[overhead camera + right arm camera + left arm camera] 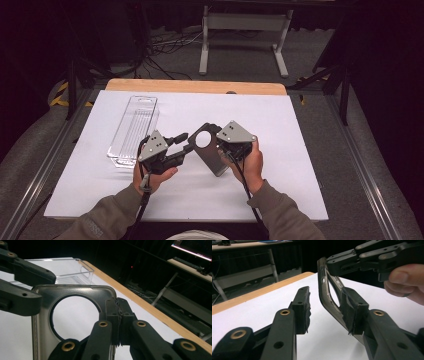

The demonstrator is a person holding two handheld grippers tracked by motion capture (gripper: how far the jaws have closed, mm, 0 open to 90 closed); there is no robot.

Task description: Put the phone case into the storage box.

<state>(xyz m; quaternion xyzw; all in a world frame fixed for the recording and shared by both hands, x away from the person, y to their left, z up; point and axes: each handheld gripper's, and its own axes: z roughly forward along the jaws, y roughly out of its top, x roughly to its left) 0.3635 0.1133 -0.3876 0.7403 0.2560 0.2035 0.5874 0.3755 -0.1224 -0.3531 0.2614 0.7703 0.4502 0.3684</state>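
Pinching the dark phone case [210,150] above the counter [300,165], the right hand-held gripper [223,146] is clamped on its edge; the left hand-held gripper [182,140] gapes open around it. Farther left lies a clear plastic package [134,130].

Dark phone case [208,148] with round cutout, held tilted above white table, clear plastic package [134,130] lying left.

A dark room is seen beyond the table [195,86], whose far wooden edge lies at 12 o'clock. A grey floor [240,60] is lit there, crossed by black cables [165,47] at 11 o'clock, with a white frame [245,22] standing at 12 o'clock.
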